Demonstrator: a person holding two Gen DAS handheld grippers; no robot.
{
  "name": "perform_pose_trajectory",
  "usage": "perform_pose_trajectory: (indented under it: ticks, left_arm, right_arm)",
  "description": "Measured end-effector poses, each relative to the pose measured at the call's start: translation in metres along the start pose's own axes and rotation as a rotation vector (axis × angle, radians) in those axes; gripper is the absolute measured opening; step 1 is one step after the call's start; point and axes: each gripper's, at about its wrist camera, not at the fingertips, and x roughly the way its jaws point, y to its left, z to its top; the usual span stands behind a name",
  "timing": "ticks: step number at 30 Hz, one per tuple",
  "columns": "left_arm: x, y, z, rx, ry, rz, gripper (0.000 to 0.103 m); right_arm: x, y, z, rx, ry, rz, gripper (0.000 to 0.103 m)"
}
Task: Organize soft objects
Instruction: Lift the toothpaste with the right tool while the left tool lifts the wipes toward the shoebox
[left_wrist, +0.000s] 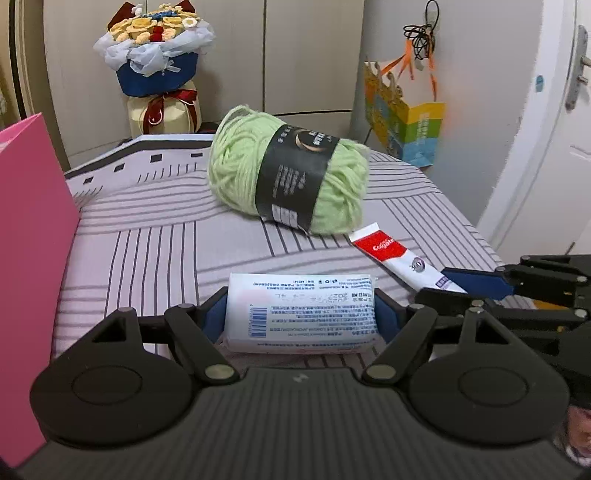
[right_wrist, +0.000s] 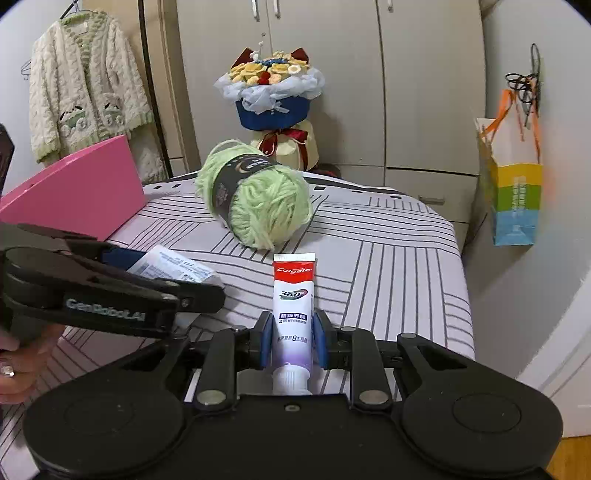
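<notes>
**Both claws loaded, pink box to the left**

The left claw (left_wrist: 301, 317) clamps a tissue pack (left_wrist: 301, 314) across its width; the right claw (right_wrist: 293, 341) pinches a toothpaste tube (right_wrist: 293, 317) near the cap. Yarn (right_wrist: 258, 199) lies ahead on the bed (right_wrist: 388, 266). Keep both grips gentle while carrying toward the pink box (right_wrist: 79, 184).

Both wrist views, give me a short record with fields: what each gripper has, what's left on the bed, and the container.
left gripper: shut on white tissue pack
right gripper: shut on Colgate toothpaste tube, cap end toward the camera
loose on striped bed sheet: green yarn skein with dark label band
container: pink box at the bed's left edge; contents not visible
</notes>
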Motion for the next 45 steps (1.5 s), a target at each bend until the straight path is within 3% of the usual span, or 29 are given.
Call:
perform_pose_trajectory:
  ticks: [21, 27, 39, 45]
  left_arm:
    - [-0.088, 0.013, -0.052, 0.001, -0.064, -0.078, 0.077]
    - [-0.117, 0.021, -0.067, -0.004, -0.047, -0.091, 0.077]
    - [-0.174, 0.038, -0.087, 0.021, -0.052, -0.125, 0.077]
    - [-0.208, 0.057, -0.101, 0.043, -0.054, -0.082, 0.077]
  right_arm:
    - [-0.06, 0.039, -0.036, 0.054, -0.041, -0.027, 0.028]
    - [-0.082, 0.056, -0.047, 0.055, -0.039, -0.019, 0.028]
    - [-0.128, 0.101, -0.056, -0.039, -0.014, 0.017, 0.028]
    - [-0.158, 0.127, -0.05, -0.126, -0.028, 0.035, 0.028]
